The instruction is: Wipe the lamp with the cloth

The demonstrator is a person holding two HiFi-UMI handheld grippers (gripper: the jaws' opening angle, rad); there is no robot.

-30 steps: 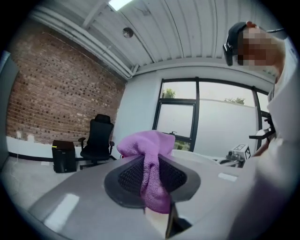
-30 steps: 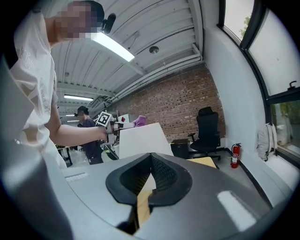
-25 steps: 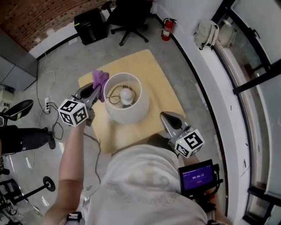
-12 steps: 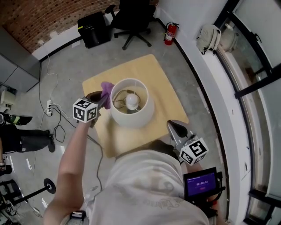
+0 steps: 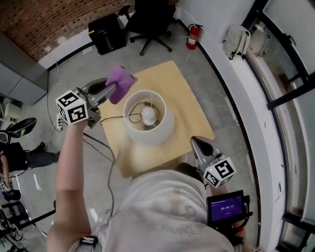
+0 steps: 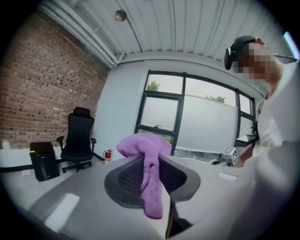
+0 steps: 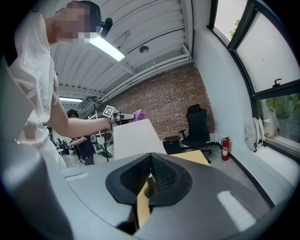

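Note:
The lamp's white drum shade (image 5: 147,134) stands on the yellow wooden table (image 5: 184,106), and its bulb (image 5: 147,115) shows through the open top. My left gripper (image 5: 114,87) is shut on a purple cloth (image 5: 121,82), held in the air just above and to the left of the shade's rim, apart from it. In the left gripper view the cloth (image 6: 146,149) hangs down between the jaws of the left gripper (image 6: 151,160). My right gripper (image 5: 196,142) hovers by the table's near right corner, shut and empty. The right gripper view shows the right gripper (image 7: 151,176), the shade (image 7: 133,138) and the far cloth (image 7: 138,114).
A black office chair (image 5: 150,15), a black box (image 5: 106,32) and a red fire extinguisher (image 5: 192,35) stand on the floor beyond the table. A bag (image 5: 235,39) lies on the window ledge. A cable (image 5: 101,147) trails off the table's left side. A purple-lit screen (image 5: 225,206) sits at my right.
My left gripper has lifted the cloth from against the shade's left side to above and left of the rim. The right gripper has stayed where it was.

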